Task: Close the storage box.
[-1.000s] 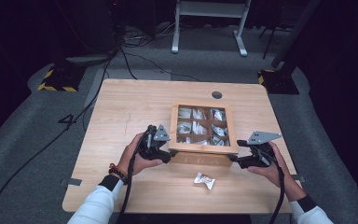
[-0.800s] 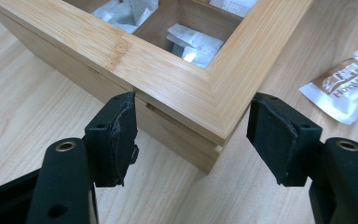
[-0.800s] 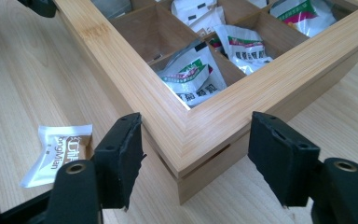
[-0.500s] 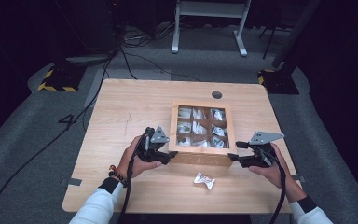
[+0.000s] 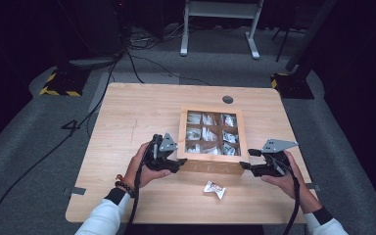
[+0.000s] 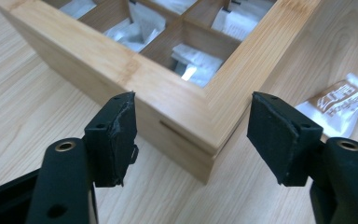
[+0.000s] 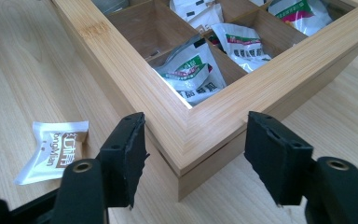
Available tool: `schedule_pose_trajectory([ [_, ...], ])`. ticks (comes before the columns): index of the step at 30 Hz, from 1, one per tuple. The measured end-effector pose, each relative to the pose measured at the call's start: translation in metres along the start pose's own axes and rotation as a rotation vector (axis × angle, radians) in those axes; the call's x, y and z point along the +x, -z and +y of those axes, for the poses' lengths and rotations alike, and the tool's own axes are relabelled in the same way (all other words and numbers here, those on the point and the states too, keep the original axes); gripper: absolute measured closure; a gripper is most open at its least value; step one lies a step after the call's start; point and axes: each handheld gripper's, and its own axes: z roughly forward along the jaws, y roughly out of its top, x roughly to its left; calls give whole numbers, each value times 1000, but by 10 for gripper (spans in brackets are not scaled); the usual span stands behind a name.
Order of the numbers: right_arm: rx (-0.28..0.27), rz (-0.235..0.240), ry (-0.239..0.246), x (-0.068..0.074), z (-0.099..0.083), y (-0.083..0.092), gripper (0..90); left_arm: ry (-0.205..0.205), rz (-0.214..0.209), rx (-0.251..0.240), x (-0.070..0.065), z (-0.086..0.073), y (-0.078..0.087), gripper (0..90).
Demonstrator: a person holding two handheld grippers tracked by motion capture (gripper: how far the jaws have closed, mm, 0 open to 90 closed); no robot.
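The square bamboo box with nine compartments and a framed lid stands on the right half of the light wooden tabletop, its near edge toward the person. The lid lies flat on the box; in both gripper views a thin seam runs between lid frame and body, so it looks closed. Small white sachets lie in the compartments under the lid window.

The left claw is at the near left corner of the box. Its jaws have just been opening a little after a short squeeze. In the left gripper view the corner of the box stands between the two black pads, but neither pad presses on the wood; there is a gap on each side. So the left claw is apart and holds nothing.

The right claw is at the near right corner of the box. Its jaws have also just moved, first closing a little and then opening slightly. In the right gripper view the corner sits between the pads with free space on both sides, so this claw is apart too.

Compared with one second ago, both hands are in the same places and the box has not shifted. I judge that the person is only adjusting the jaws around the two corners, and no firm grip on the lid or box exists yet.

One loose white sachet with brown print lies on the tabletop just in front of the box, between the two hands.
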Motion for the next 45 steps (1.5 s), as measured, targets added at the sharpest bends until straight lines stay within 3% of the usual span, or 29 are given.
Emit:
schedule_pose_trajectory([
  [6,-13,-11,16,-4,2,12,331,-4,32,26,3,-8,15,276],
  [12,-7,-34,40,-9,-1,28,308,-14,119,62,4,-19,30,196],
  [15,0,-63,51,-11,-3,34,297,-17,137,62,5,-26,37,189],
  [18,7,-89,54,-13,-9,38,286,-27,142,67,5,-34,43,169],
  [21,30,-114,57,-14,-15,41,291,-33,182,83,5,-43,47,169],
  [30,79,-166,57,-19,-40,43,273,-34,242,133,-2,-68,53,172],
  [37,119,-202,58,-21,-59,40,260,-14,250,149,-3,-90,51,173],
  [42,130,-211,32,-26,-75,39,258,-6,241,183,1,-105,47,171],
  [45,135,-218,16,-30,-84,39,256,25,229,183,5,-113,47,170],
])
